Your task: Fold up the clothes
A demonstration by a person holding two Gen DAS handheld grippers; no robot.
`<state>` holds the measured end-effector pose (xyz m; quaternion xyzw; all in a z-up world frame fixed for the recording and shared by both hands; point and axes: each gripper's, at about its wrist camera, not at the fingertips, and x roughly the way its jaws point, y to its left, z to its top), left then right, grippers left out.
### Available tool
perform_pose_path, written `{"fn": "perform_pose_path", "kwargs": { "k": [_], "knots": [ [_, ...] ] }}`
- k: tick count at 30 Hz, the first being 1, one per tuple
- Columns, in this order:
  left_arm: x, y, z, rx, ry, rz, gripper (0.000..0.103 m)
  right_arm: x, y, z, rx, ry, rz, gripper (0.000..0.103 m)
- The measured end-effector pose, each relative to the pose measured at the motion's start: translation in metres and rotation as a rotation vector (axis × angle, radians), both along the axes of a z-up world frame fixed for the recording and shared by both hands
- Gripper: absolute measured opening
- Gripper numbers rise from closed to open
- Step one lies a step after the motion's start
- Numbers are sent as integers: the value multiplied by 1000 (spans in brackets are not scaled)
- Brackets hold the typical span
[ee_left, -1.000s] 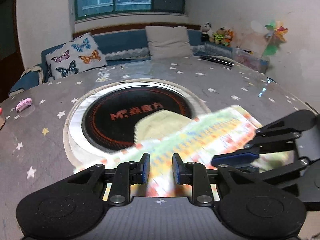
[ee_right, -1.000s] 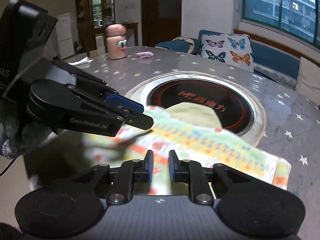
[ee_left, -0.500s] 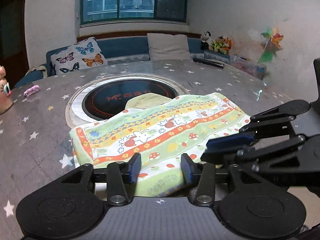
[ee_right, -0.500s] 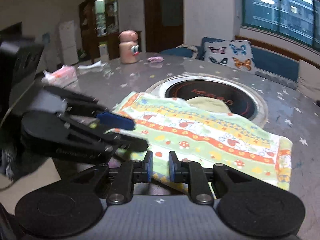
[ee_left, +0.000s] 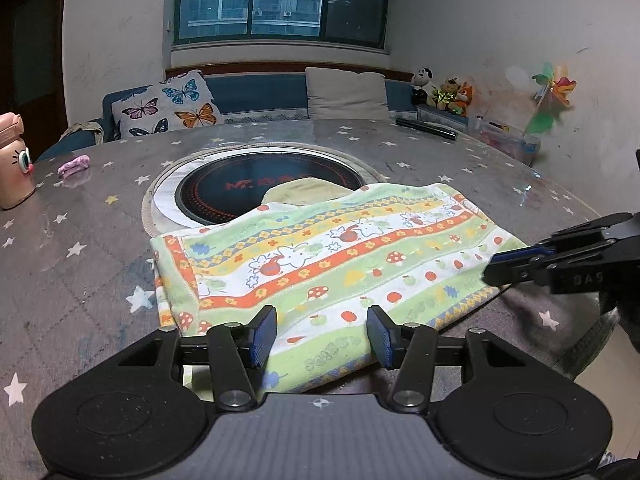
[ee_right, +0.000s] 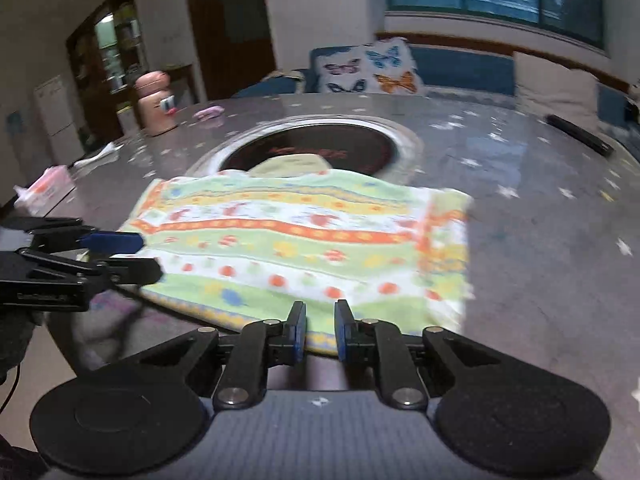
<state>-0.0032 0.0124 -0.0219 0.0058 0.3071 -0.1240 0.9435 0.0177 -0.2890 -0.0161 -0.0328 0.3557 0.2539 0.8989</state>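
Right now a folded towel with green, yellow and orange stripes and little mushrooms lies flat on the big round table, which has a grey cover with stars. The far edge of the towel lies over the rim of the dark round cooker plate in the middle of the table, and a plain pale yellow bit of cloth peeks out from under it there. The near edge of the towel reaches the table's edge. The left gripper sits just above that near edge with its two blue pads wide apart, holding nothing. The right gripper is at the near edge too, further to the right, and its pads are a small way apart with only a narrow gap; I cannot tell if any cloth is between them, as this view is blurry. Each gripper shows up in the other's camera, off to the side of the towel. On the left part of the table stand a pink bottle with a cartoon face and a small pink thing. A long black thing lies near the far edge. Behind the table is a blue sofa with a butterfly pillow and a plain pillow, and some soft toys sit by the wall.
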Motion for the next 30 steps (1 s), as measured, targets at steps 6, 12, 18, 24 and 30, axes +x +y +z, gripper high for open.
{"fn": "perform_pose_path", "kwargs": {
  "k": [6,12,18,24,30],
  "knots": [
    [2,3,3,-5,4,15,54,9,-8,13,12,-54,-34,16],
    [6,15,5,-4,10,49,55,29,1,6,2,-46,-42,16],
    [22,27,11,20,3,85,55,35,-6,7,4,-29,-53,18],
    [50,40,14,29,-2,114,54,57,11,18,-3,-73,-26,24],
    [69,58,4,17,48,146,50,87,23,14,-7,-72,-29,24]
  ]
}}
